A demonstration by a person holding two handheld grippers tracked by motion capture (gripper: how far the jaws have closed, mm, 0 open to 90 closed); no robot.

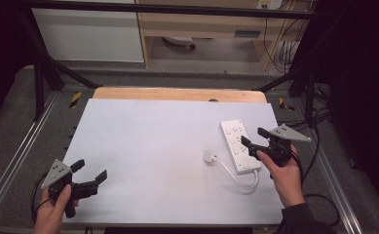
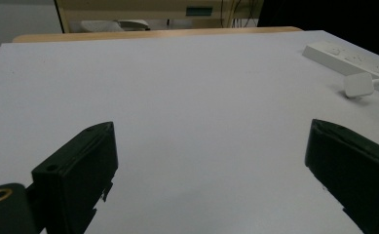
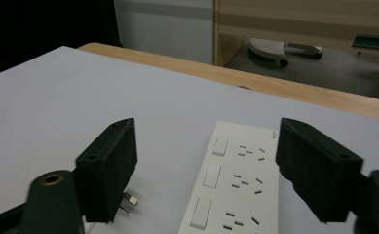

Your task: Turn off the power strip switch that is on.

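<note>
My right hand-held gripper point(image 1: 255, 138) hovers released, jaws wide, over the near end of the power strip point(image 1: 239, 145). My left hand-held gripper point(image 1: 90, 170) is released too, at the bench's point(image 1: 153, 146) near-left corner. The plug point(image 1: 208, 156) lies just left of the strip.

Lab workspace, black metal frame point(image 1: 41, 73) around table point(image 1: 143, 141), dangling wall cables point(image 1: 282, 44)
</note>
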